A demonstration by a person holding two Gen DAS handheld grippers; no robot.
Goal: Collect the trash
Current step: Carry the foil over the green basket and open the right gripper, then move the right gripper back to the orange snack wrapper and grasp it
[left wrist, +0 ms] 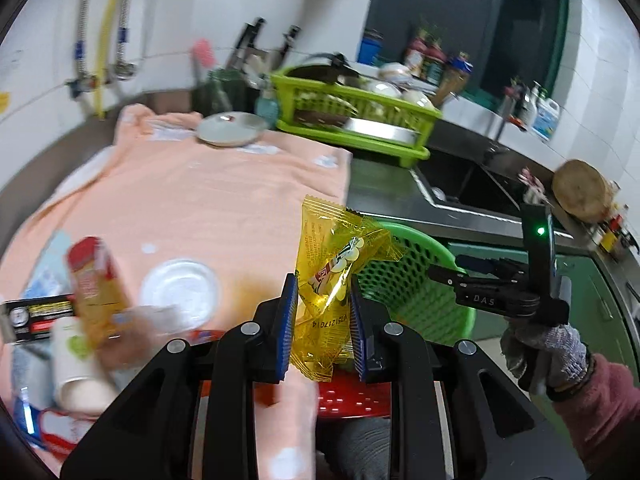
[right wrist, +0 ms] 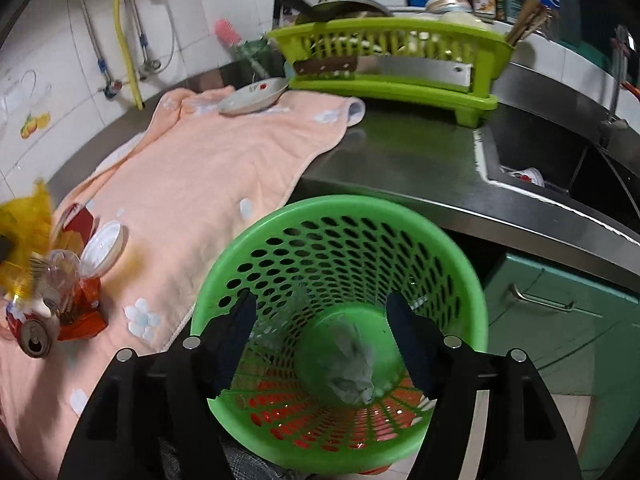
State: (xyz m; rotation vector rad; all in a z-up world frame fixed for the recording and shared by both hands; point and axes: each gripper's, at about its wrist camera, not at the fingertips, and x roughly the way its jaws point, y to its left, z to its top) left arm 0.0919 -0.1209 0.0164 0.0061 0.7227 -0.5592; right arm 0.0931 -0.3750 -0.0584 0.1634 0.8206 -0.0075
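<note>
My left gripper (left wrist: 324, 316) pinches a yellow wrapper (left wrist: 334, 280) upright between its blue pads, over the peach towel (left wrist: 208, 200) beside the green basket (right wrist: 340, 216). My right gripper (right wrist: 322, 340) hangs spread over the basket, nothing between its fingers; grey crumpled trash (right wrist: 352, 376) lies inside below.

green bin (right wrist: 340, 216) mouth open, counter edge (right wrist: 440, 200) behind

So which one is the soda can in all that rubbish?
Start at the peach towel on the counter and follow it to its near left end, where rubbish is piled. The soda can lies on its side at the front, the only metal thing there, its open top facing you.
</note>
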